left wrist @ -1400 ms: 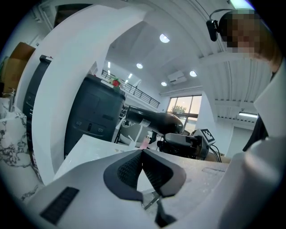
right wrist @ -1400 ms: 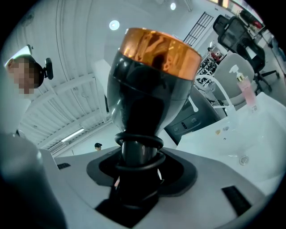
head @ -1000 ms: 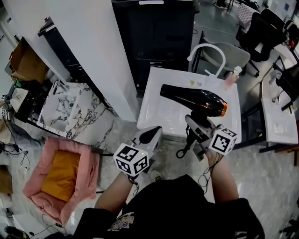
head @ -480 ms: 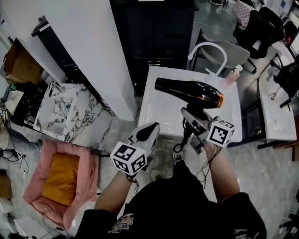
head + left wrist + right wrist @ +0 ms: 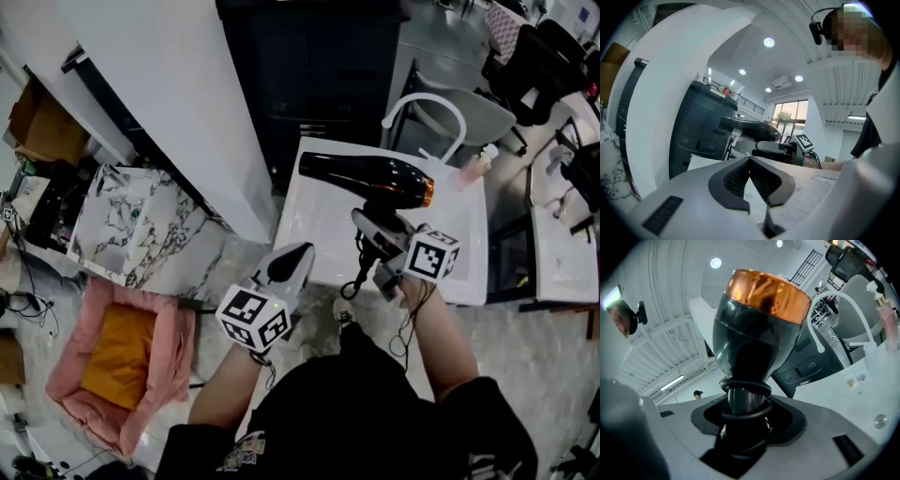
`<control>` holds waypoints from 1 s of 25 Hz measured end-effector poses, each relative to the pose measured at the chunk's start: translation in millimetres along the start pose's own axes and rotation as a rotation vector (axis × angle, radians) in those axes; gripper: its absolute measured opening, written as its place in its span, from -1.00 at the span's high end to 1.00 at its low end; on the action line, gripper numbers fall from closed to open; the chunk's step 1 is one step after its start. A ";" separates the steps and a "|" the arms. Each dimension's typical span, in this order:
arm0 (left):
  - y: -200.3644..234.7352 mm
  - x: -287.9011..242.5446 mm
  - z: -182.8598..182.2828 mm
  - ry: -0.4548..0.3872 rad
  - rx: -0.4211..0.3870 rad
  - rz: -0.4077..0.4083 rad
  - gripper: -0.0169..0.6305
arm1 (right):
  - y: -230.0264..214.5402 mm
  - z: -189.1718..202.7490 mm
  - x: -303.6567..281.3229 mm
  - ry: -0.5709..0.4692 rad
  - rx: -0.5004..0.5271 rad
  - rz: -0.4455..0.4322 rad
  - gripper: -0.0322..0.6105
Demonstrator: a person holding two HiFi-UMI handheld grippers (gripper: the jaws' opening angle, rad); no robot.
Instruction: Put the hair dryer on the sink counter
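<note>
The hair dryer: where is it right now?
In the head view, at the right, the hair dryer is held by its handle in the right gripper, over the sink counter and near the white faucet.

1. The hair dryer (image 5: 367,176) has its handle between the jaws of the right gripper (image 5: 371,228). Its body lies crosswise ahead of that gripper, over the tabletop (image 5: 317,220).
2. A faucet (image 5: 424,95) rises at the tabletop's far edge, ahead and right of the right gripper, with a bottle (image 5: 480,161) further right.
3. The left gripper (image 5: 292,261) is left of the right gripper, at the tabletop's near left corner.
4. A cabinet (image 5: 319,75) stands beyond the tabletop, ahead of both grippers.
5. A cushioned bed (image 5: 66,375) lies on the floor (image 5: 525,347), left of the left gripper.
</note>
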State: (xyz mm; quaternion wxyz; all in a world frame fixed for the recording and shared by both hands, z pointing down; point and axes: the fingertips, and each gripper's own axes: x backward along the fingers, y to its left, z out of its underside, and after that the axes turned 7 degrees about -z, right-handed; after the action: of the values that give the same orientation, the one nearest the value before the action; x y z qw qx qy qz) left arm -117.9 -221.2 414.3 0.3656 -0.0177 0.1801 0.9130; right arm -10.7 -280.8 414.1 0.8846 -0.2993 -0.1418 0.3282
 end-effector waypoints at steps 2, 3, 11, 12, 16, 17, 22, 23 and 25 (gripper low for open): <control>2.5 -15.5 -3.4 0.001 -0.002 -0.013 0.95 | -15.0 -7.6 -5.1 0.012 -0.001 -0.009 0.21; 3.8 -23.0 -5.1 0.001 -0.002 -0.018 0.94 | -24.6 -9.8 -6.3 0.019 -0.010 -0.003 0.21; 19.8 -72.3 -7.3 0.021 -0.007 -0.054 0.94 | -85.2 -23.7 -28.1 0.051 -0.044 0.004 0.21; 21.9 -78.1 -5.9 0.025 -0.006 -0.058 0.94 | -89.2 -26.1 -32.9 0.051 -0.043 -0.011 0.21; 29.8 -100.5 -2.3 0.043 0.005 -0.074 0.94 | -115.2 -27.0 -45.6 0.071 -0.064 -0.017 0.21; 31.2 -106.1 -1.6 0.047 0.009 -0.077 0.94 | -122.5 -26.2 -47.9 0.079 -0.072 -0.014 0.21; 40.0 -131.3 3.8 0.071 0.020 -0.087 0.94 | -163.3 -15.5 -58.2 0.114 -0.118 0.028 0.21; 41.7 -135.1 5.5 0.074 0.023 -0.089 0.94 | -171.9 -11.4 -59.5 0.125 -0.126 0.037 0.21; 45.4 -141.7 9.3 0.083 0.028 -0.095 0.94 | -186.3 -5.6 -62.4 0.147 -0.134 0.061 0.21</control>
State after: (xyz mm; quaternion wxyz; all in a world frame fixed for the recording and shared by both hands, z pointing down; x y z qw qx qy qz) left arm -43.9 -342.0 460.5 0.4009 -0.0590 0.2070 0.8905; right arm 37.7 -437.6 522.4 0.8603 -0.3851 -0.0887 0.3219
